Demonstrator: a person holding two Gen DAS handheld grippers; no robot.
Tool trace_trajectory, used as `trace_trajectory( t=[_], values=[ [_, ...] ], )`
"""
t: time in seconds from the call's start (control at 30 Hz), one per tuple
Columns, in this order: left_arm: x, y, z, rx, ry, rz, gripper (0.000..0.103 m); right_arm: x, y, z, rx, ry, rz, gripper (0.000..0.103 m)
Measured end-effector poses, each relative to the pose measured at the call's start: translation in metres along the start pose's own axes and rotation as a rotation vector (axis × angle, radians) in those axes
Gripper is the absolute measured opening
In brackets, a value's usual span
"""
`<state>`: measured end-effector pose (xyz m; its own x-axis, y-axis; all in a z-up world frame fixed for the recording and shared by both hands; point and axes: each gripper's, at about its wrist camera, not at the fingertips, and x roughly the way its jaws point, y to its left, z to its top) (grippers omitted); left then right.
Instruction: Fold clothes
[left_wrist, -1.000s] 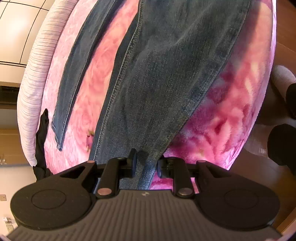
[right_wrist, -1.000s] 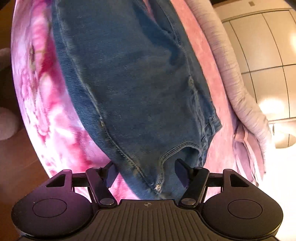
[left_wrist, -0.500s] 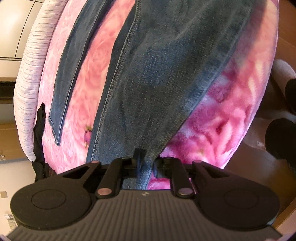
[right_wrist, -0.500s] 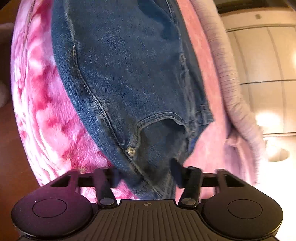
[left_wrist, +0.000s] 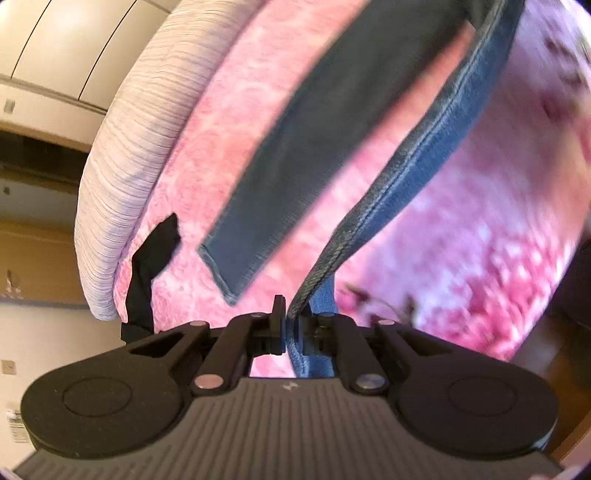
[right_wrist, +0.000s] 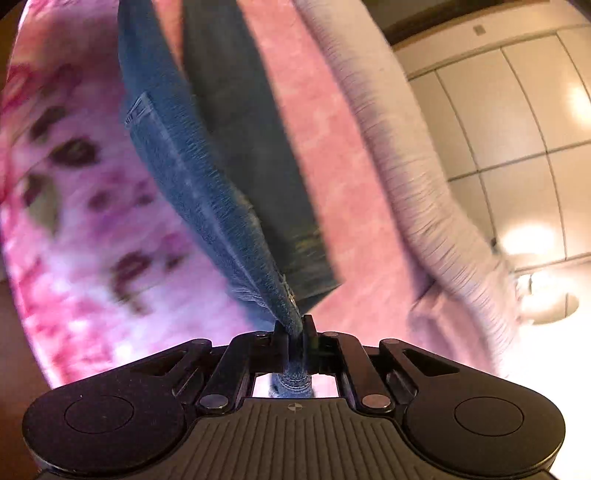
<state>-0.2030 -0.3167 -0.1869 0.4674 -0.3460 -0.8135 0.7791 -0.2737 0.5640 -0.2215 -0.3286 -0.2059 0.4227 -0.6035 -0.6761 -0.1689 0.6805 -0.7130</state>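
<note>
Gripping the jeans (left_wrist: 417, 173) in my closed left tool (left_wrist: 287, 325) and right tool (right_wrist: 295, 328), I hold one edge taut above the pink bed (left_wrist: 461, 240), ready for folding.

jeans (left_wrist: 424, 173) run off frame at 12 o'clock | my right view: jeans (right_wrist: 207, 177) and pink blanket (right_wrist: 85, 206) motion-blurred | my left tool (left_wrist: 286, 321) hides the pinched hem
</note>
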Motion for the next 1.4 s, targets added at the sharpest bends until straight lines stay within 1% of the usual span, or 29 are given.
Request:
trace_trajectory(
  t=[0.07, 0.17, 0.27, 0.33, 0.4, 0.47, 0.57, 0.6, 0.63, 0.73, 0.83, 0.87, 0.9, 0.93, 0.97, 1.07, 1.13, 1.2, 1.23, 1.3, 1.33, 1.4],
  values=[
    [0.006, 0.039, 0.018, -0.017, 0.009, -0.055, 0.006, 0.018, -0.03, 0.02, -0.008, 0.0, 0.001, 0.004],
    [0.032, 0.085, 0.045, -0.002, 0.036, -0.18, 0.006, 0.058, -0.068, 0.049, -0.019, 0.02, 0.025, 0.004],
    [0.074, 0.119, 0.069, 0.038, 0.061, -0.298, 0.006, 0.109, -0.084, 0.066, -0.033, 0.068, 0.095, 0.004],
    [0.106, 0.134, 0.074, 0.066, 0.091, -0.376, 0.006, 0.144, -0.095, 0.078, -0.042, 0.1, 0.142, 0.004],
    [0.139, 0.143, 0.081, 0.096, 0.124, -0.437, 0.006, 0.178, -0.106, 0.089, -0.051, 0.131, 0.188, 0.004],
    [0.171, 0.147, 0.088, 0.128, 0.148, -0.459, 0.006, 0.207, -0.111, 0.097, -0.053, 0.162, 0.228, 0.004],
    [0.222, 0.156, 0.1, 0.136, 0.197, -0.47, 0.006, 0.245, -0.113, 0.104, -0.047, 0.2, 0.278, 0.004],
    [0.237, 0.16, 0.102, 0.125, 0.21, -0.478, 0.007, 0.257, -0.113, 0.104, -0.043, 0.211, 0.293, 0.004],
    [0.251, 0.163, 0.104, 0.116, 0.222, -0.479, 0.007, 0.268, -0.113, 0.105, -0.04, 0.222, 0.308, 0.004],
    [0.281, 0.156, 0.112, 0.103, 0.258, -0.418, 0.009, 0.299, -0.113, 0.105, 0.002, 0.251, 0.352, 0.005],
    [0.312, 0.15, 0.12, 0.091, 0.294, -0.358, 0.015, 0.327, -0.111, 0.107, 0.044, 0.263, 0.383, 0.011],
    [0.322, 0.147, 0.122, 0.087, 0.306, -0.338, 0.018, 0.331, -0.109, 0.106, 0.04, 0.258, 0.376, 0.019],
    [0.33, 0.146, 0.124, 0.081, 0.317, -0.316, 0.02, 0.333, -0.108, 0.105, 0.044, 0.252, 0.363, 0.032],
    [0.332, 0.145, 0.123, 0.07, 0.326, -0.286, 0.02, 0.33, -0.11, 0.101, 0.078, 0.249, 0.335, 0.042],
    [0.334, 0.145, 0.121, 0.057, 0.337, -0.26, 0.02, 0.328, -0.117, 0.095, 0.156, 0.249, 0.305, 0.05],
    [0.334, 0.151, 0.113, -0.002, 0.387, -0.207, 0.02, 0.326, -0.162, 0.072, 0.497, 0.246, 0.279, 0.05],
    [0.328, 0.155, 0.109, -0.01, 0.402, -0.172, 0.022, 0.317, -0.186, 0.051, 0.684, 0.256, 0.24, 0.051],
    [0.317, 0.16, 0.104, -0.037, 0.412, -0.149, 0.027, 0.302, -0.201, 0.032, 0.848, 0.257, 0.206, 0.051],
    [0.311, 0.162, 0.101, -0.056, 0.413, -0.14, 0.028, 0.29, -0.204, 0.024, 0.932, 0.245, 0.202, 0.051],
    [0.295, 0.165, 0.095, -0.092, 0.414, -0.126, 0.03, 0.267, -0.197, 0.015, 1.044, 0.208, 0.218, 0.051],
    [0.288, 0.164, 0.092, -0.097, 0.414, -0.118, 0.031, 0.257, -0.188, 0.014, 1.073, 0.196, 0.232, 0.051],
    [0.273, 0.161, 0.083, -0.108, 0.417, -0.104, 0.032, 0.243, -0.166, 0.011, 1.097, 0.2, 0.271, 0.051]
  ],
)
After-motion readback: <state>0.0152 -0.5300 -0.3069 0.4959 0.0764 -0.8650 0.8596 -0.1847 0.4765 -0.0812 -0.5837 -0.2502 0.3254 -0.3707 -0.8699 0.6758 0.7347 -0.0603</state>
